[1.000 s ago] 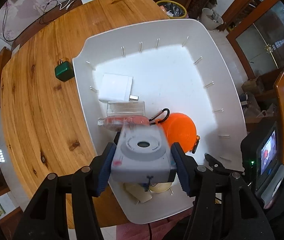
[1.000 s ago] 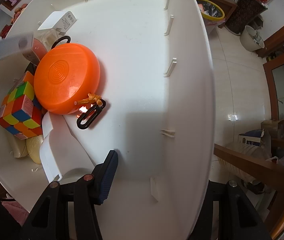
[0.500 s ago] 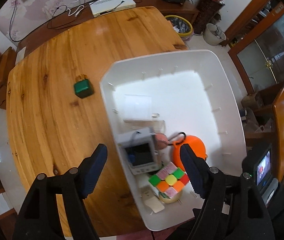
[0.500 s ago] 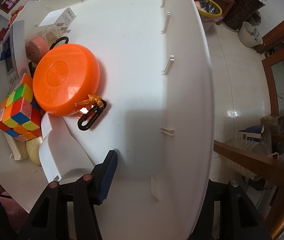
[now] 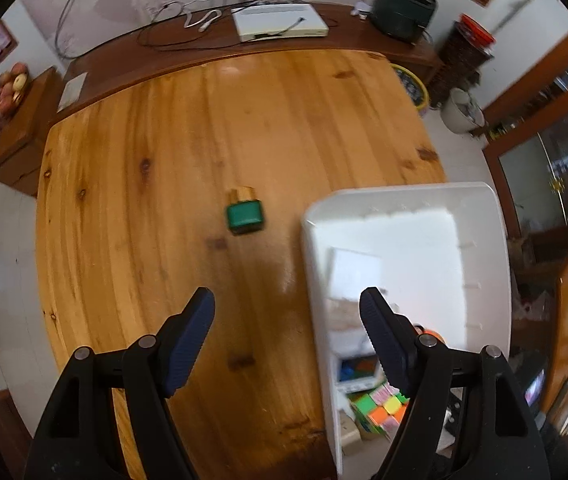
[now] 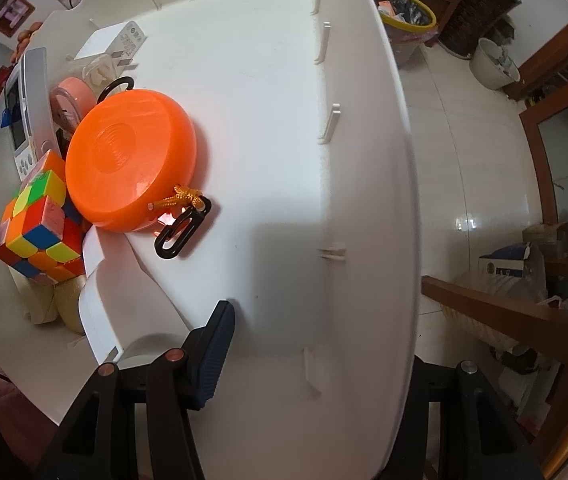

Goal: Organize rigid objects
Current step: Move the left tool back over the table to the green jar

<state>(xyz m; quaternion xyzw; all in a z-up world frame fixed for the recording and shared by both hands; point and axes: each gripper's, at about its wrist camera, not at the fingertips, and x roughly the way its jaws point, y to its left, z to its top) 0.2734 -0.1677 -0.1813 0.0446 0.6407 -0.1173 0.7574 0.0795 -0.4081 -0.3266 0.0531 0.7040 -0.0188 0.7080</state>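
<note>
Wooden tabletop (image 5: 172,168) is carrying a green bottle (image 5: 244,216) near its middle and a white bin (image 5: 480,216) at its right edge. Left gripper (image 5: 287,312) is hanging spread and empty. Bin is holding a cube (image 6: 38,220), orange disc (image 6: 130,160), meter (image 6: 28,108) and charger (image 6: 114,42). Right gripper (image 6: 324,364) is straddling the bin's wall; its grip cannot be told.

- Your left tool (image 5: 287,312) at the frame's bottom has black angular arms, ribbed dark-blue pads and round silver screws.
- Your right tool (image 6: 316,344) matches, though its screws look coppery.
</note>
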